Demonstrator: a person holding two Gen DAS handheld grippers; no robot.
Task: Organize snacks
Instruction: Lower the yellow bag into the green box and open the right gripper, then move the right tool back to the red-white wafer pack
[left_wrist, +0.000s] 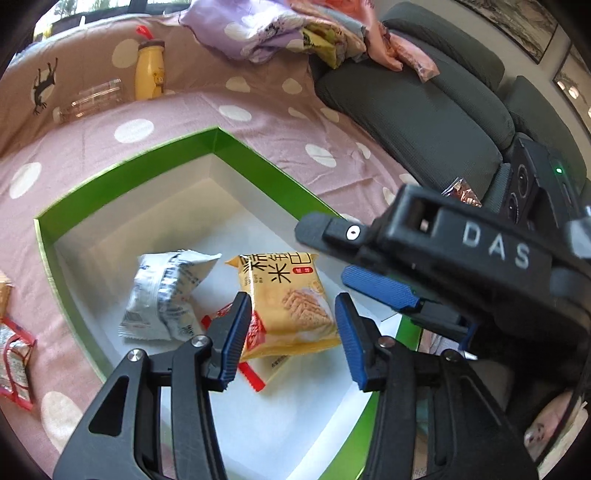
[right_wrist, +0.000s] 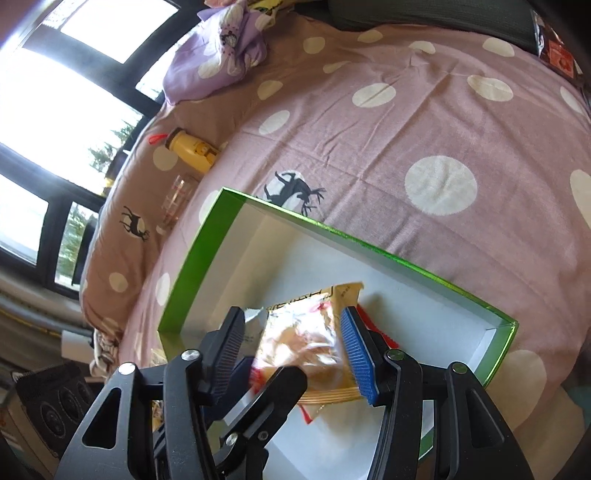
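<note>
A: Green box (left_wrist: 122, 162) on the spotty blanket (left_wrist: 258, 122) already has the yellow cracker pack (left_wrist: 288, 302), a white packet (left_wrist: 166, 291) beside it, and a red one (left_wrist: 255, 376) tucked under. So mid-sort?

B: Looks like it. Left gripper (left_wrist: 291, 332) and right gripper (right_wrist: 291, 350) both hang wide open over the box, holding nothing. Next grab probably means the loose packets (left_wrist: 14, 362) just outside it. The two grippers crowd each other; bottle (left_wrist: 149, 70) is well clear.

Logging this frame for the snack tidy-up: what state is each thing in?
Green cardboard box: open, lidless.
Yellow cracker packet: sealed, lying in box.
White-blue snack packet: crumpled, in box.
Yellow bottle: capped.
Left claw: open, empty.
Right claw: open, empty.
</note>
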